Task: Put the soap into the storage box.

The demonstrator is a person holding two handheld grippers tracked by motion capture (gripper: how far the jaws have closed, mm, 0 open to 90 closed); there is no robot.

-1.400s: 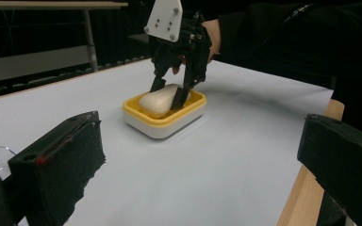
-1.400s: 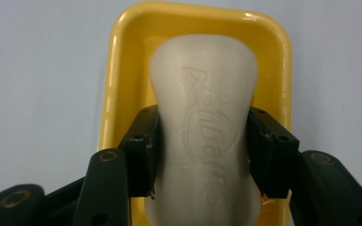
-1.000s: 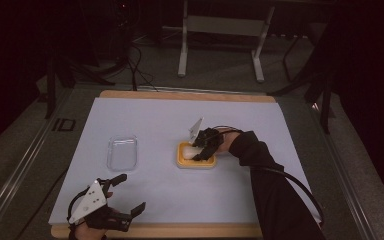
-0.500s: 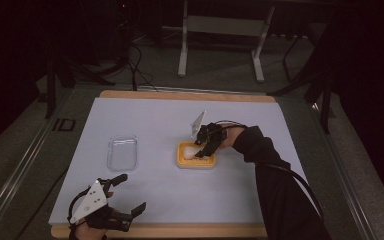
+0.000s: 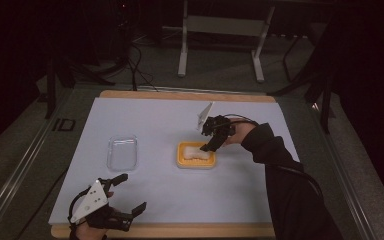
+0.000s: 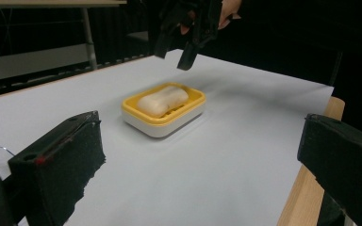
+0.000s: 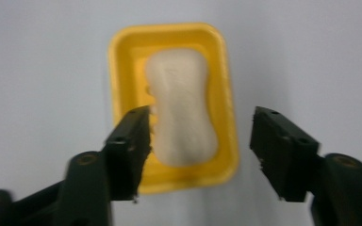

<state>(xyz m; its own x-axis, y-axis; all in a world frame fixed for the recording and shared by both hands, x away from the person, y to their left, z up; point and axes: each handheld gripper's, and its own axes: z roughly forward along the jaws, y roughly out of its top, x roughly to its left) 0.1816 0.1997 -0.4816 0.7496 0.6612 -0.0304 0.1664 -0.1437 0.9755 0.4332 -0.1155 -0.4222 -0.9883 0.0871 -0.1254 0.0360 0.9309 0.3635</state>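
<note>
Compared with a second ago, the right gripper (image 5: 211, 146) has lifted off the soap dish (image 5: 196, 155) and now hangs above its right end; its jaws have just been opening, and they stand apart with nothing between them, the pads clear of the soap. In the right gripper view the bar of soap (image 7: 181, 113) lies lengthwise in the yellow dish (image 7: 122, 70), below the parted jaws and untouched. The dish sits near the middle of the table, a little toward its right edge, and has not shifted between the frames. The left gripper (image 5: 122, 197) has kept its place at the near left corner of the table, jaws spread wide and empty, the person's hand around its body. A clear plastic lid or tray (image 5: 122, 153) lies left of the dish, well apart from it, where it lay before. The table (image 5: 145, 120) is covered with a pale sheet, with a wooden border (image 5: 180, 94) showing at the far and near edges. Beyond the table the room is dark, with a grey floor, cables and the legs of a metal stand (image 5: 220, 45).
</note>
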